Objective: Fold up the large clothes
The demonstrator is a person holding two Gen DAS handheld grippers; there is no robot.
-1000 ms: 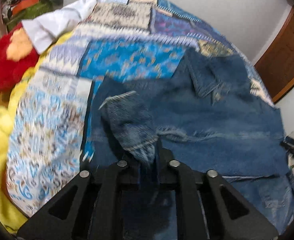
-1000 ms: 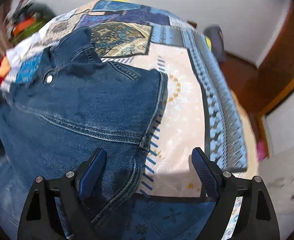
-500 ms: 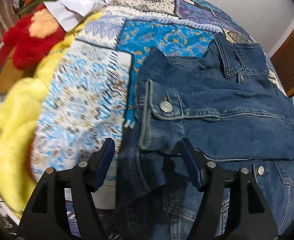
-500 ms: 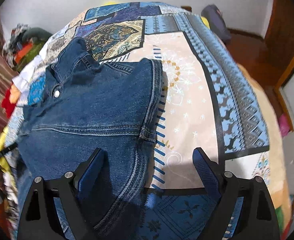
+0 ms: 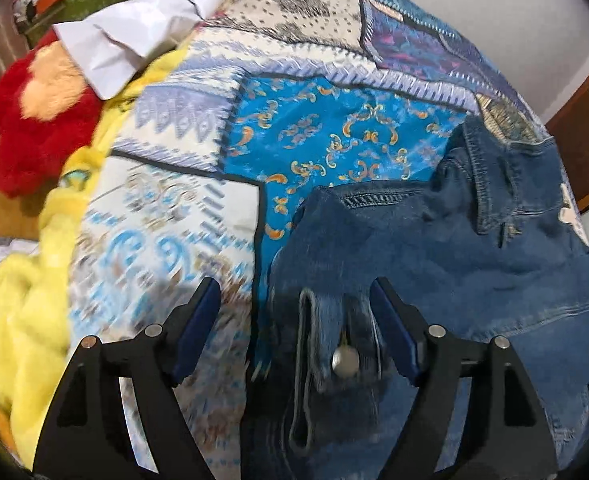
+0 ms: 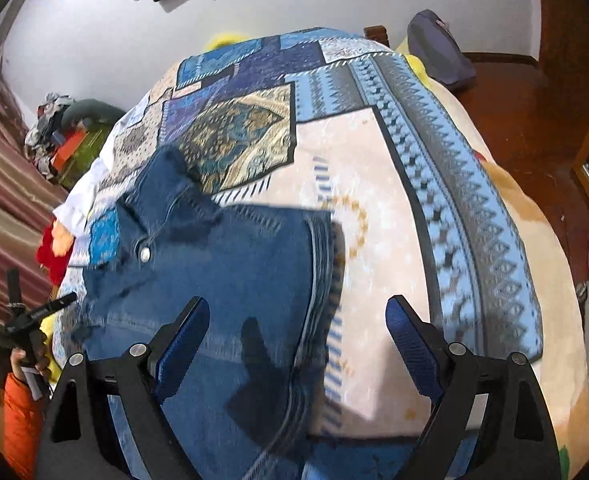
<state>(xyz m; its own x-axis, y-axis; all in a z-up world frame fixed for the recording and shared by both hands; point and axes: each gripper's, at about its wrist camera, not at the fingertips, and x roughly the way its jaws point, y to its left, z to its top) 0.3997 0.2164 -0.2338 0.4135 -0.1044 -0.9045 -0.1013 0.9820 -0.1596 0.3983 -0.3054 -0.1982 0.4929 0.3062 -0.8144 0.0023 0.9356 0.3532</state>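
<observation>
both tools, left tool [image 5: 294, 320] and right tool [image 6: 294, 336], hang spread over the thick, heavy denim jacket [image 5: 454, 264]; pinch the stiff cuff [image 5: 334, 344] between the left tool's fingers.

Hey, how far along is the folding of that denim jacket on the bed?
Done: both sleeves of the blue denim jacket look tucked in, its sides forming straight edges on the patchwork bedspread. In hand: nothing; the left gripper and right gripper are open, the cuff lying between the left fingers. Left: folding the body crosswise.
</observation>
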